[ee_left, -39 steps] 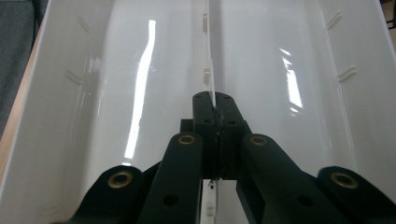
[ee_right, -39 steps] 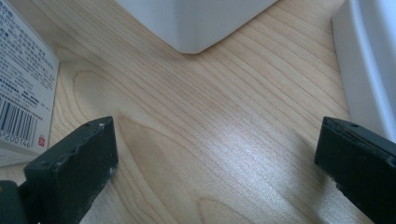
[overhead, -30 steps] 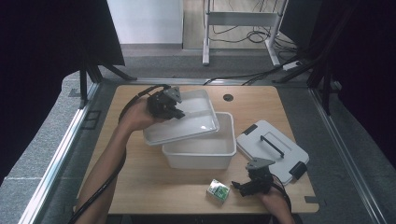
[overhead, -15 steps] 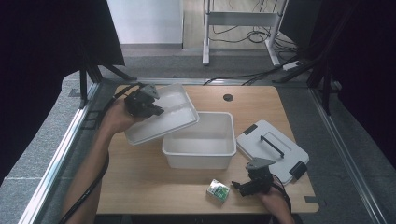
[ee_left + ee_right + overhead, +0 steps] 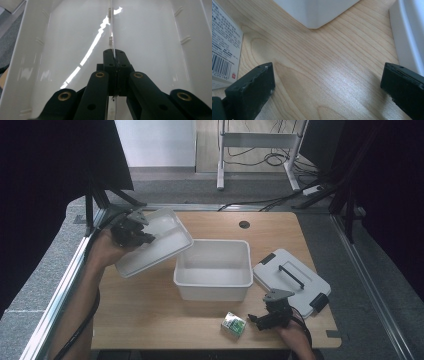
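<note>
From above, the left gripper (image 5: 131,231) holds a white tray insert (image 5: 155,242) tilted over the table's left side, just beside the open white bin (image 5: 214,269). The right gripper (image 5: 268,316) rests near a small green box (image 5: 233,323).

The left gripper view shows its jaws clamped on the tray's thin divider.

The right gripper view shows its jaws spread wide over bare wood.

The white bin (image 5: 214,270) stands mid-table with its mouth unobstructed from above. At the table's left, the clear tray (image 5: 155,241), clamped in the left gripper (image 5: 131,231), hangs tilted over bare wood, its corner just beside the bin's left rim. The lidded case (image 5: 291,278) blocks the right side. Along the front edge, the small carton (image 5: 233,324) sits just beside the wide-spread right gripper (image 5: 260,320), bare wood between its jaws.
</note>
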Motion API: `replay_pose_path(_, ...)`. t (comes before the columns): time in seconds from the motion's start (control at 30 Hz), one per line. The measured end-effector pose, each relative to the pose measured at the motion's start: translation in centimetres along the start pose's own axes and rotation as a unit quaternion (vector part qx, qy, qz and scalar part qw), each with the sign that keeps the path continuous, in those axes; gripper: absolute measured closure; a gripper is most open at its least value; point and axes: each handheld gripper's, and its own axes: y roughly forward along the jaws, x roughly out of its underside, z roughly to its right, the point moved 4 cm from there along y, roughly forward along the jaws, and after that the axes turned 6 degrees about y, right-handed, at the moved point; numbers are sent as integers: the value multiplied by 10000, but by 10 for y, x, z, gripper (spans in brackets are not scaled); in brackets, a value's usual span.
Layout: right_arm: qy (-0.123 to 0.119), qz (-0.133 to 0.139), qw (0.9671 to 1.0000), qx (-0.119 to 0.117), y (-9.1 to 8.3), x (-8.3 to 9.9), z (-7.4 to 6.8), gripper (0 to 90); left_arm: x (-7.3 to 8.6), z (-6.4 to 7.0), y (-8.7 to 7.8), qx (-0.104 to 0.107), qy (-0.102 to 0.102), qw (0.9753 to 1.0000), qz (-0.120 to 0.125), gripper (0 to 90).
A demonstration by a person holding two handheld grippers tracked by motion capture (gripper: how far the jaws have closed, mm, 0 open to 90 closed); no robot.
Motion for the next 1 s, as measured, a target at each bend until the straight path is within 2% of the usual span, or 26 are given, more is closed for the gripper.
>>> replay_pose_path(0.03,3,1,10000,-2,0,0,0,0,8,-3,-3,-56,-81,9999,-40,888)
replay_pose_path(0.07,3,1,10000,-2,0,0,0,0,8,-3,-3,-56,-81,9999,-40,888)
replay_pose_path(0.13,10,4,10000,4,0,0,0,0,21,-6,-7,-109,-200,9997,-62,888)
replay_pose_path(0.23,5,2,10000,2,0,0,0,0,29,-7,-10,-143,-267,9995,-86,888)
replay_pose_path(0.33,7,0,10000,6,0,0,0,0,45,-10,-12,-202,-439,9988,-101,888)
replay_pose_path(0.5,15,-8,10000,2,0,0,0,0,59,-10,-10,-211,-559,9982,-63,888)
replay_pose_path(0.67,13,1,10000,11,0,0,0,0,72,-7,1,-187,-669,9976,-50,888)
replay_pose_path(0.77,20,-2,10000,12,0,0,0,0,83,-3,14,-140,-785,9968,-24,888)
replay_pose_path(0.83,20,-3,10000,11,0,0,0,0,85,-2,18,-127,-778,9969,-32,888)
replay_pose_path(1.0,20,-2,10000,13,0,0,0,0,98,6,39,-160,-750,9970,-36,888)
